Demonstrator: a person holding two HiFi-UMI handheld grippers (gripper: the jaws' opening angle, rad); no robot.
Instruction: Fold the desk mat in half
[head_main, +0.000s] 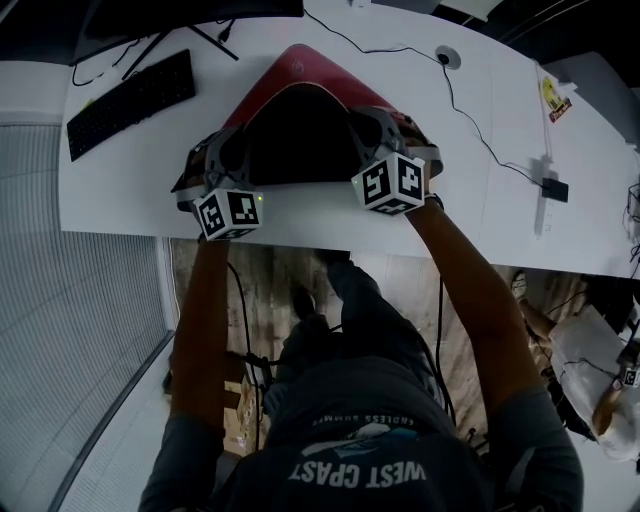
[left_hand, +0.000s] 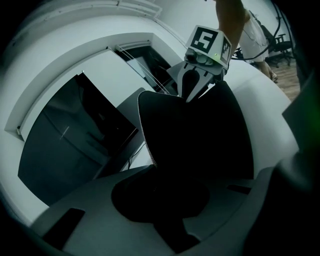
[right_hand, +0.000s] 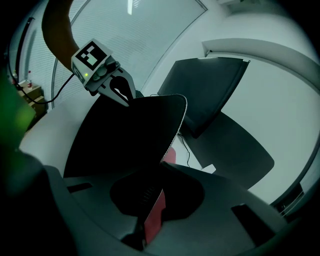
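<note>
At the near edge of the desk (head_main: 480, 225), the mat (head_main: 300, 75) is held raised by two corners. The left gripper (right_hand: 124, 100) and right gripper (left_hand: 191, 96) are each clamped on one. Both corners should be carried forward level and together, so that the edges meet square. The long axis is judged to run left-right between the grippers, with the red face outward and the peak pointed away.

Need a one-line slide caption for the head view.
Left gripper and right gripper each shut on a near corner of the desk mat, near edge raised off the white desk.
</note>
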